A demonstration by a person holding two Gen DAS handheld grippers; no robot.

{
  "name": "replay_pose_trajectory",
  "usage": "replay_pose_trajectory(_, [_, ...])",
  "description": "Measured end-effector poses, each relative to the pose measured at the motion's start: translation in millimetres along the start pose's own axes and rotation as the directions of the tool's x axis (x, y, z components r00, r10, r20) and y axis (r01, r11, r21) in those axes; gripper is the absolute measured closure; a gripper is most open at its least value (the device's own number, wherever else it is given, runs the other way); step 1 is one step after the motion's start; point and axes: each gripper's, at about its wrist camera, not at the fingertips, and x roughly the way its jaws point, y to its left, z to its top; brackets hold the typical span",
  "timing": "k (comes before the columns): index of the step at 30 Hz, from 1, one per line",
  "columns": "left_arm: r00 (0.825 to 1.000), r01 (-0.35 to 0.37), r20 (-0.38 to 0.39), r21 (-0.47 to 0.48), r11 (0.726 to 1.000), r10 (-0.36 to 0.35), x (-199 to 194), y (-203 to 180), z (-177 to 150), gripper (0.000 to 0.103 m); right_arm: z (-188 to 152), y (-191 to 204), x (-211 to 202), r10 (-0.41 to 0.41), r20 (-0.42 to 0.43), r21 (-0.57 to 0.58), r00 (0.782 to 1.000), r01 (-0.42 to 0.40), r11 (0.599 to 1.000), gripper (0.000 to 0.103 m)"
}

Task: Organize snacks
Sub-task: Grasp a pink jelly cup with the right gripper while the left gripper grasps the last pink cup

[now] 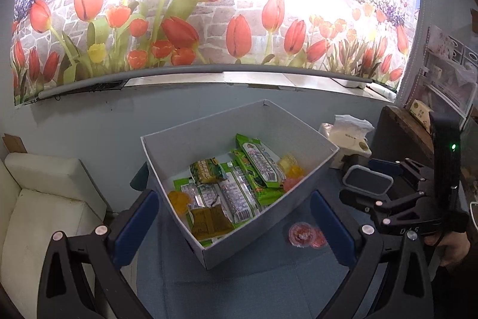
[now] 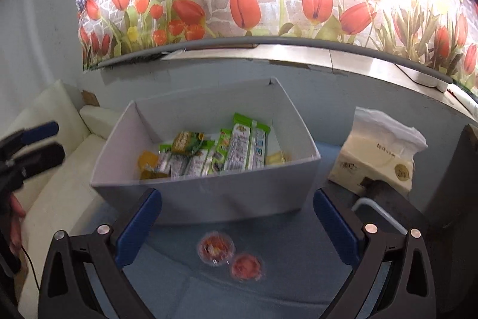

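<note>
A grey open box [image 1: 304, 178] [image 2: 209, 193] stands on the blue table and holds several green snack packets [image 1: 257, 166] [image 2: 245, 145], a brown packet [image 1: 210, 221] and yellow and orange jelly cups [image 1: 179, 198]. Two red jelly cups [image 1: 303, 233] [image 2: 215, 248] lie on the table in front of the box. My left gripper [image 1: 236, 221] is open and empty, its jaws either side of the box's near corner. My right gripper [image 2: 236, 224] is open and empty above the red cups; it also shows in the left wrist view [image 1: 367, 169].
A tissue pack [image 1: 348, 136] [image 2: 379, 151] stands right of the box. A white cushioned seat [image 1: 38, 199] [image 2: 56, 178] lies left of the table. A tulip-print wall and a ledge [image 2: 298, 53] run behind. A dark cabinet [image 1: 400, 133] stands at the right.
</note>
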Motion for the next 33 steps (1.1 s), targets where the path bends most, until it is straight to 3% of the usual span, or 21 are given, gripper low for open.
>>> replay_pose_trajectory(7, [0.999,0.045,-0.016,0.010,0.999,-0.045,-20,-28,-58,0.000,-74,-19,25,0.031,-0.116,-0.023,0.993,-0.033,0.999,0.000])
replay_pose_trajectory(16, [0.995,0.077,-0.060,-0.018,0.997,-0.078,-32,-46,-106,0.000,-90,-16,61,0.025,-0.152,-0.053,0.988,-0.034,0.998,0.003])
replay_pose_trajectory(19, [0.994,0.074,-0.074,-0.030,0.997,-0.076,-30,-43,-110,0.000,-89,-14,73,0.020,-0.179,-0.055,0.984,-0.030,0.998,0.015])
replay_pose_trajectory(26, [0.995,0.064,-0.076,-0.033,0.997,-0.067,-30,-38,-112,0.000,-88,-9,86,0.013,-0.194,-0.077,0.981,-0.028,0.997,0.057])
replay_pose_trajectory(33, [0.994,0.072,-0.083,-0.034,0.997,-0.075,-26,-38,-114,0.000,-94,-6,78,0.062,-0.180,-0.064,0.982,-0.075,0.995,0.057])
